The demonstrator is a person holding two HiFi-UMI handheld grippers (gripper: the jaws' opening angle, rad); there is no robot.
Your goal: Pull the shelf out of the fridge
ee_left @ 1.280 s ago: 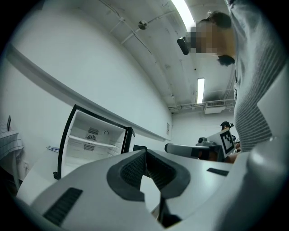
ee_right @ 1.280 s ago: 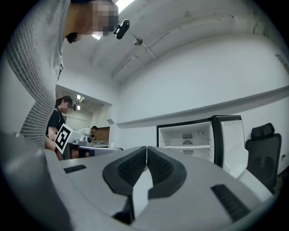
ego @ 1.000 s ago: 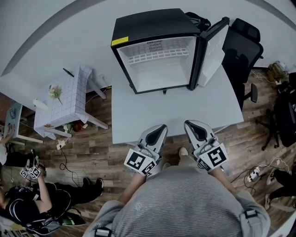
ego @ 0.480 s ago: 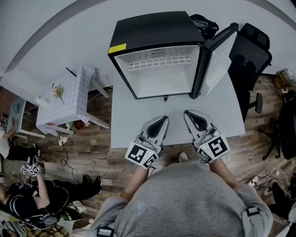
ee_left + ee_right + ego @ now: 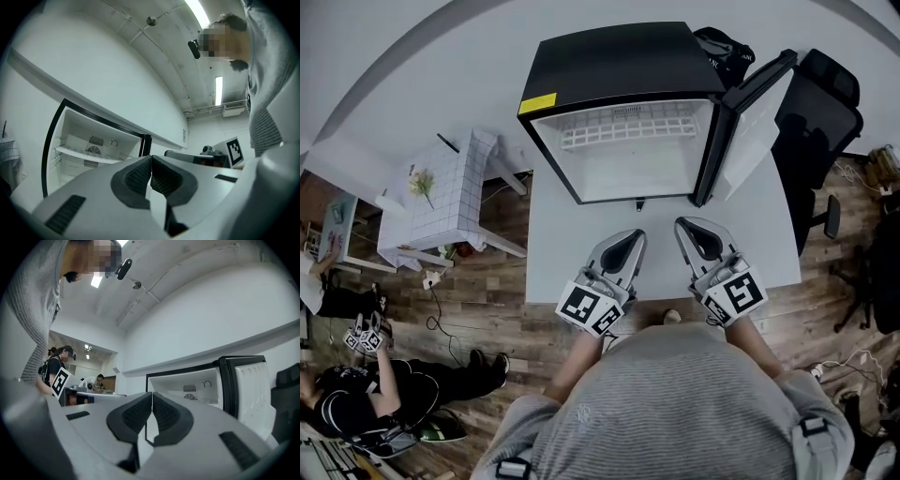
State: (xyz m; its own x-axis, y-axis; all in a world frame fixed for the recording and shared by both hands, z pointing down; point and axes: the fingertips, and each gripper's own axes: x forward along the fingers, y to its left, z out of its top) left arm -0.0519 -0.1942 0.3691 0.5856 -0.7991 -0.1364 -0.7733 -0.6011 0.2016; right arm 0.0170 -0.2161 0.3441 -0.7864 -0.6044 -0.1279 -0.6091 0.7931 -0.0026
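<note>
A black mini fridge (image 5: pixel 619 56) stands at the back of a white table (image 5: pixel 567 258), its door (image 5: pixel 755 117) swung open to the right. Inside, a white wire shelf (image 5: pixel 623 127) sits high across the white cavity. My left gripper (image 5: pixel 635 234) and right gripper (image 5: pixel 684 225) hover side by side over the table's front part, both shut and empty, pointing at the fridge and well short of it. The left gripper view has its shut jaws (image 5: pixel 151 159) before the shelf (image 5: pixel 77 154). The right gripper view shows shut jaws (image 5: pixel 152 397) and the door (image 5: pixel 253 390).
A small white tiled table (image 5: pixel 441 202) stands left of the main table. A black office chair (image 5: pixel 820 122) is at the right, beside the open door. A dark bag (image 5: pixel 722 45) lies behind the fridge. A person (image 5: pixel 366 403) sits on the wooden floor at lower left.
Both grippers have moved forward over the table toward the fridge, staying shut. The fridge and its open door look a little closer in the head view.
</note>
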